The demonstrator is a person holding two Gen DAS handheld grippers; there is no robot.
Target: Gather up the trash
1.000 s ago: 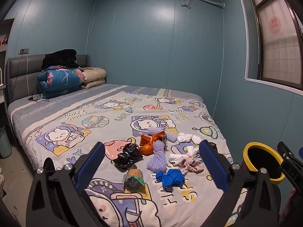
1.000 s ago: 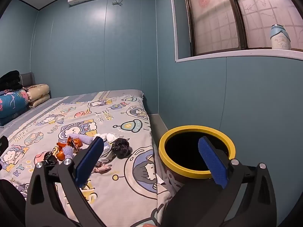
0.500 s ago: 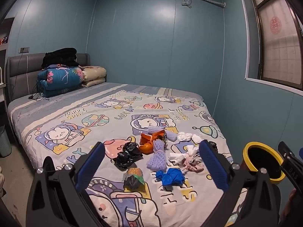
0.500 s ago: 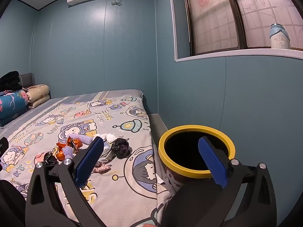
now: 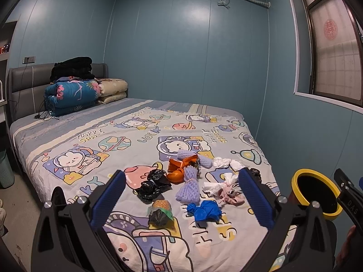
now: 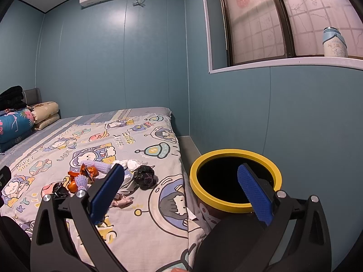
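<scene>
Both claws, left claw (image 5: 181, 200) and right claw (image 6: 179, 191), gape apart and empty; take the blue wad (image 5: 204, 210) at six o'clock of the trash cluster first, then carry it toward three o'clock into the yellow-rimmed bin (image 6: 236, 179).

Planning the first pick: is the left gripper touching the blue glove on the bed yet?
Apart. The left wrist view shows the left gripper open above the bed, with bare quilt between its pads and the blue glove.

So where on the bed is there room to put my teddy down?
The bed is bare between the folded quilts and the trash pile. The near corner before the blue glove is free too. It's crowded near the yellow bin.
</scene>
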